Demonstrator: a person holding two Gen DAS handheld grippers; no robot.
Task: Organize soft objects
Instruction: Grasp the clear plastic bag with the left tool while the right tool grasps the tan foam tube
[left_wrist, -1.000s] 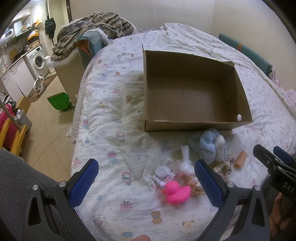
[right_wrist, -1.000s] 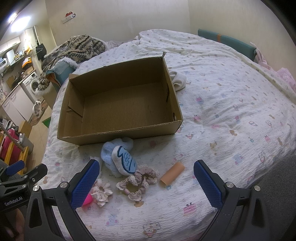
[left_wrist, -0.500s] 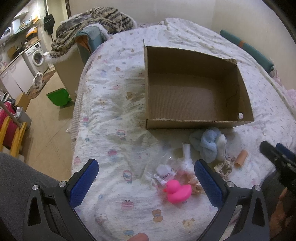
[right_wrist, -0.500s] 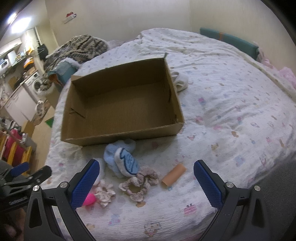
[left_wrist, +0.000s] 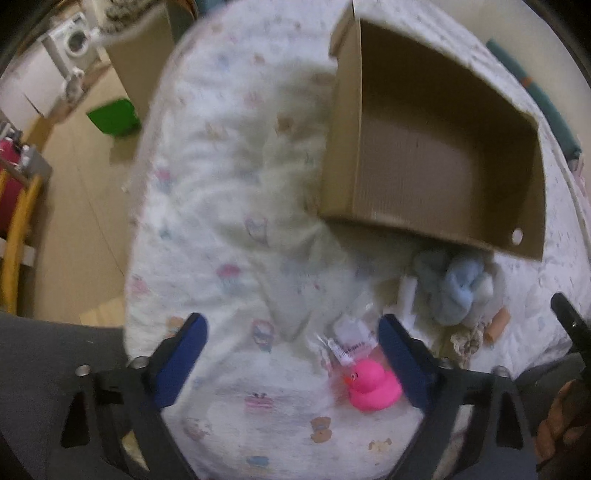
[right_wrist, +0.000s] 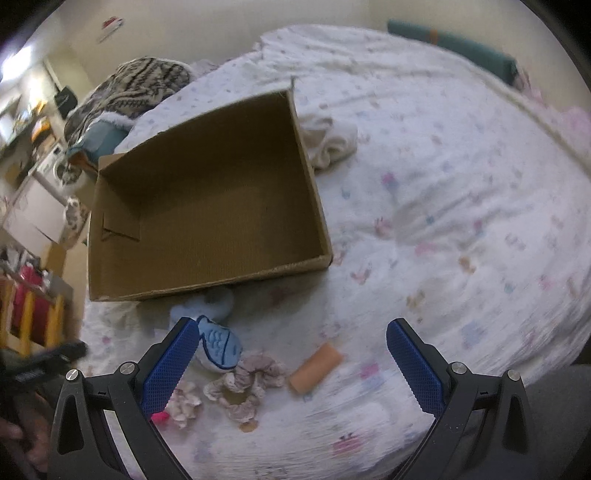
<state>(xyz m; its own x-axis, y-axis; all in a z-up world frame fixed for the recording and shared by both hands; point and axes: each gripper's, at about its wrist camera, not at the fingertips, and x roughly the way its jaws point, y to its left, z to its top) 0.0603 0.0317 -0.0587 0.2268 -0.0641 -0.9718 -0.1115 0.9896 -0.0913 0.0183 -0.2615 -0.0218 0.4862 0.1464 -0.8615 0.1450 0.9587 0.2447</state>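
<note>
A: Colours on the bed?
B: Bedsheet (right_wrist: 461, 177) white, small pastel cartoon prints in pink, blue, tan. Cardboard box (right_wrist: 207, 206) plain brown, inside and out.

A: Soft items?
B: Duck (left_wrist: 371, 386) hot pink, orange-red beak. Plush (right_wrist: 218, 343) light blue, with a fish-scale pattern outlined in dark blue. Scrunchie (right_wrist: 247, 384) dusty mauve-beige; second scrunchie (right_wrist: 184, 400) cream with a faint print. Roll (right_wrist: 316, 367) peach-orange.

A: Grippers?
B: Both black frames with blue textured pads: left gripper (left_wrist: 291, 363), right gripper (right_wrist: 293, 365).

A: Background?
B: Blanket (right_wrist: 136, 88) grey-brown and cream zigzag knit. Bin (left_wrist: 114, 118) green. Washing machine (left_wrist: 72, 40) white. Towel (right_wrist: 332, 144) off-white. Teal cushion (right_wrist: 450, 44) with an orange band.
</note>
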